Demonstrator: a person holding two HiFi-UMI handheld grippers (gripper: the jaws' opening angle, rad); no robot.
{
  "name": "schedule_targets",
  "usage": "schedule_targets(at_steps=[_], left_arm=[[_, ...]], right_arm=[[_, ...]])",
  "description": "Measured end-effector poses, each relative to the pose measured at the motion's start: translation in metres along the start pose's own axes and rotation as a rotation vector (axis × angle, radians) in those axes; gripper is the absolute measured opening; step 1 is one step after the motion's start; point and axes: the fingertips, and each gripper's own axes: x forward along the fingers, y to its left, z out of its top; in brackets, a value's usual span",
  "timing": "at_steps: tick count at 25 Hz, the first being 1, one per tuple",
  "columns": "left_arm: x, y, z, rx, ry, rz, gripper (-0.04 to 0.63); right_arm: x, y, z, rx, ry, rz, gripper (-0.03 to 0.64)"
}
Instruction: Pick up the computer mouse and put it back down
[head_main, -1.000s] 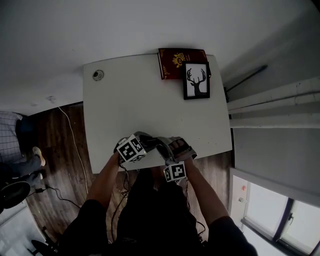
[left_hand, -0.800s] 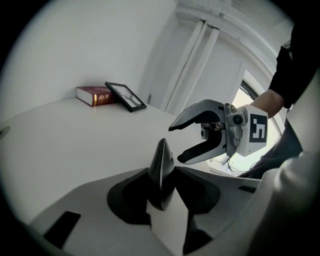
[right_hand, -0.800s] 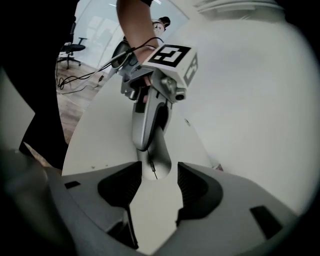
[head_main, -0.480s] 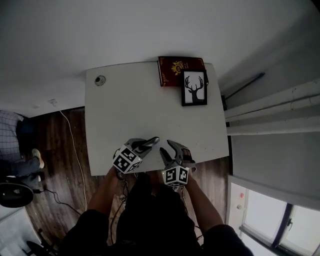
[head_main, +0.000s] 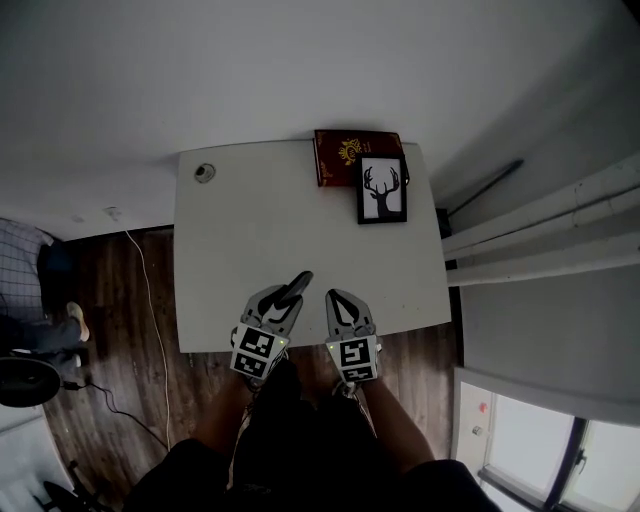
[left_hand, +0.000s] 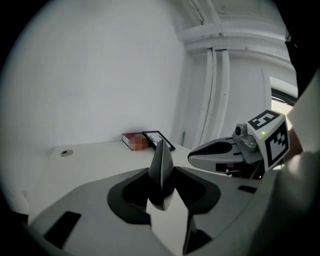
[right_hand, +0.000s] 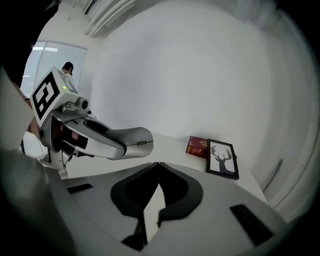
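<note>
We are raising the computer mouse (left_hand: 161, 172), clamped in the left gripper (head_main: 280, 298), off the tabletop's (head_main: 300, 220) near edge. The right gripper's (right_hand: 158, 165) jaws have just been closing together, empty. Set-down remains.

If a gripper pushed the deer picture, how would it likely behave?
The deer picture looks stiff and flat, so it would probably slide in one piece. It seems to overlap the red book, which may snag it. Close to the table edge, it could drop off.
</note>
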Motion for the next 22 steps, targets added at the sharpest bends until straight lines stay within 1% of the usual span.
schedule_targets(at_steps=[2,5,8,11,13,17,22], left_arm=[[-0.008,-0.006,0.012,-0.013,-0.039,0.043,0.144],[-0.023,-0.013,0.029,-0.04,-0.109,0.131,0.144],[-0.038,-0.017,0.046,-0.05,-0.181,0.208,0.144],[-0.049,-0.024,0.059,-0.045,-0.221,0.263,0.144],[-0.053,-0.032,0.065,-0.029,-0.236,0.284,0.144],[-0.058,-0.053,0.074,-0.018,-0.266,0.29,0.144],[-0.073,-0.08,0.091,0.009,-0.354,0.32,0.144]], right_arm=[[-0.005,-0.003,0.008,0.05,-0.022,0.0,0.02],[-0.019,-0.009,0.02,0.085,-0.042,-0.012,0.02],[-0.032,-0.01,0.034,0.07,-0.074,-0.005,0.02],[-0.045,-0.009,0.048,0.041,-0.116,0.01,0.02],[-0.055,-0.01,0.056,0.036,-0.145,0.015,0.02],[-0.074,-0.016,0.064,0.035,-0.191,0.013,0.02],[-0.102,-0.021,0.069,0.056,-0.235,0.02,0.02]])
